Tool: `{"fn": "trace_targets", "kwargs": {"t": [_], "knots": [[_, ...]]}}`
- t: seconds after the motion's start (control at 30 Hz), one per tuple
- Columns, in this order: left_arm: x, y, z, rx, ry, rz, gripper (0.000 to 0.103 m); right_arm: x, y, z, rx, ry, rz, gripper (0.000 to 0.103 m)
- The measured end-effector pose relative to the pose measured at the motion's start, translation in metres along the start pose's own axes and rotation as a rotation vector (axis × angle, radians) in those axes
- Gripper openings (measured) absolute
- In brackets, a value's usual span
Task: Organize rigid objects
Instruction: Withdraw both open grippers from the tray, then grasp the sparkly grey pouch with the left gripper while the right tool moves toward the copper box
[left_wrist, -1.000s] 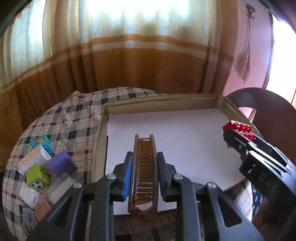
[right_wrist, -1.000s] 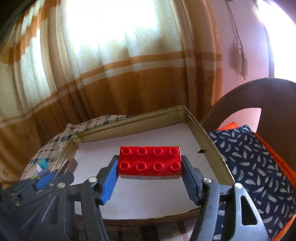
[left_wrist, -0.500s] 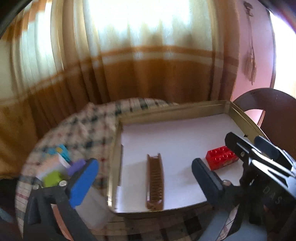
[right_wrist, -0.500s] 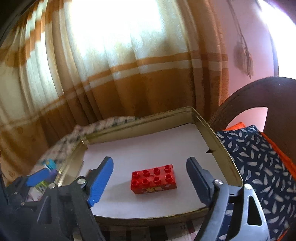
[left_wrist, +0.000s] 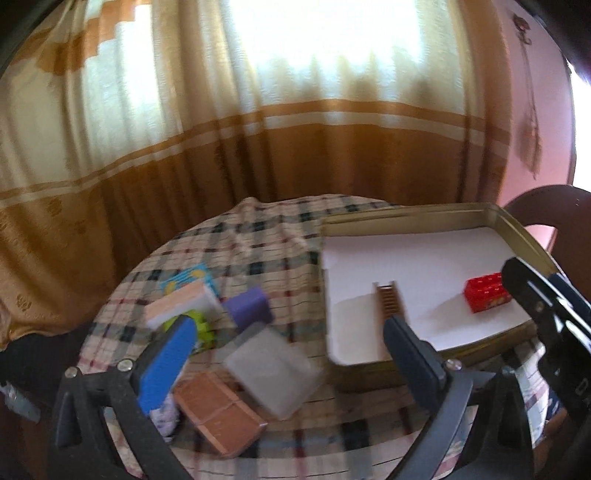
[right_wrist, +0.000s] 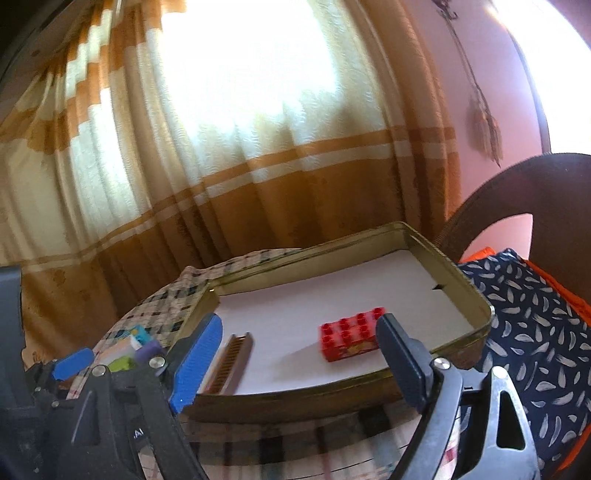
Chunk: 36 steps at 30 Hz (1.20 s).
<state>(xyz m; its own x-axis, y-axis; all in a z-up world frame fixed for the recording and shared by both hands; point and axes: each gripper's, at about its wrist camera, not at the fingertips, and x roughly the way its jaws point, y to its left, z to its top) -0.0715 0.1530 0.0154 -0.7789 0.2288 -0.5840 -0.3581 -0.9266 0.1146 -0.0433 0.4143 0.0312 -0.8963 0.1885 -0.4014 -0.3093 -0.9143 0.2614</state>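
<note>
A gold tin tray (left_wrist: 517, 229) with a white lining sits on the checked table; it also shows in the right wrist view (right_wrist: 476, 295). In it lie a brown comb (left_wrist: 388, 300) (right_wrist: 229, 363) and a red brick (left_wrist: 487, 292) (right_wrist: 349, 334). My left gripper (left_wrist: 291, 354) is open and empty above a pile of loose objects left of the tray: a clear grey box (left_wrist: 271, 371), a brown block (left_wrist: 218, 413), a purple block (left_wrist: 249, 308). My right gripper (right_wrist: 301, 363) is open and empty at the tray's near edge.
More pile items are a peach-and-white box (left_wrist: 181, 306), a green block (left_wrist: 201, 326) and a blue card (left_wrist: 188, 278). A curtain (left_wrist: 258, 129) hangs behind the table. A chair (right_wrist: 517, 206) with a patterned cushion (right_wrist: 528, 332) stands at the right.
Both grippers opened: the left let go of the comb, the right let go of the red brick, both now lying in the tray. The left gripper has swung left over the pile.
</note>
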Motion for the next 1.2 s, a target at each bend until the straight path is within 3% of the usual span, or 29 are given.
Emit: {"fn": "trace_targets", "kwargs": {"t": [0.37,0.7,1.2], "knots": [[-0.001,0.047,-0.020,-0.055,-0.026,0.096,0.102,-0.014,0.039,-0.007,-0.064,-0.086,0.033,0.087],[0.001,0.080,-0.036,-0.126,-0.038,0.132,0.102,-0.030,0.077,-0.021,-0.154,-0.176,0.038,0.087],[0.002,0.103,-0.044,-0.202,-0.021,0.127,0.102,-0.037,0.097,-0.033,-0.247,-0.180,0.056,0.087]]}}
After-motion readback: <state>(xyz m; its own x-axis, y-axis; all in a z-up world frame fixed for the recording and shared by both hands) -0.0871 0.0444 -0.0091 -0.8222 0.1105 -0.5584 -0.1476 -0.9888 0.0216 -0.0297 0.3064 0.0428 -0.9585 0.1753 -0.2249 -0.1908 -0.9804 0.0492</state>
